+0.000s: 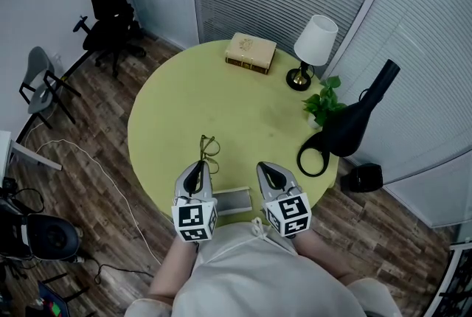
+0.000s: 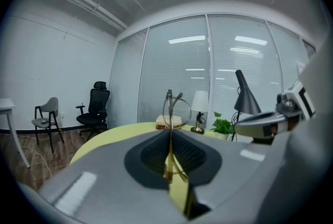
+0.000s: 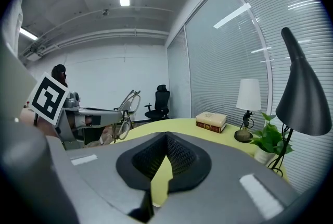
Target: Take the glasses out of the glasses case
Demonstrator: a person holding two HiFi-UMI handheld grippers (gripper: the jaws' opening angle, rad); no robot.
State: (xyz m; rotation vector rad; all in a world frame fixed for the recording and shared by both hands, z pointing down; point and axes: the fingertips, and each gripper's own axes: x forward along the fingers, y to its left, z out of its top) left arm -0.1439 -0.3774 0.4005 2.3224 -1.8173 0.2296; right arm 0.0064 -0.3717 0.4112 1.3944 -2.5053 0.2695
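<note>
**Inspector A:** We begin at the left. What does the left gripper (image 1: 199, 168) hold?

**Inspector B:** In the left gripper view we find its jaws closed flat on one temple arm of the thin gold wire-rimmed glasses (image 2: 174, 107). The lenses stand upright beyond the tips. The head view shows only the frame poking out past the gripper, over the round yellow-green table (image 1: 243, 109), and not the grip itself.

**Inspector A:** And the case?

**Inspector B:** The grey rectangular glasses case (image 1: 234, 200) lies at the table's near edge, between the two grippers and apart from the glasses. We see it in the head view only.

**Inspector A:** The right gripper (image 1: 270, 169)?

**Inspector B:** Its own view shows the jaws brought together at the tips, with nothing between them. That view also catches the glasses side-on, raised in the other gripper. Further right we note a tan book (image 1: 251, 52), a white-shaded lamp (image 1: 314, 43) and a small green plant (image 1: 324, 103).
</note>
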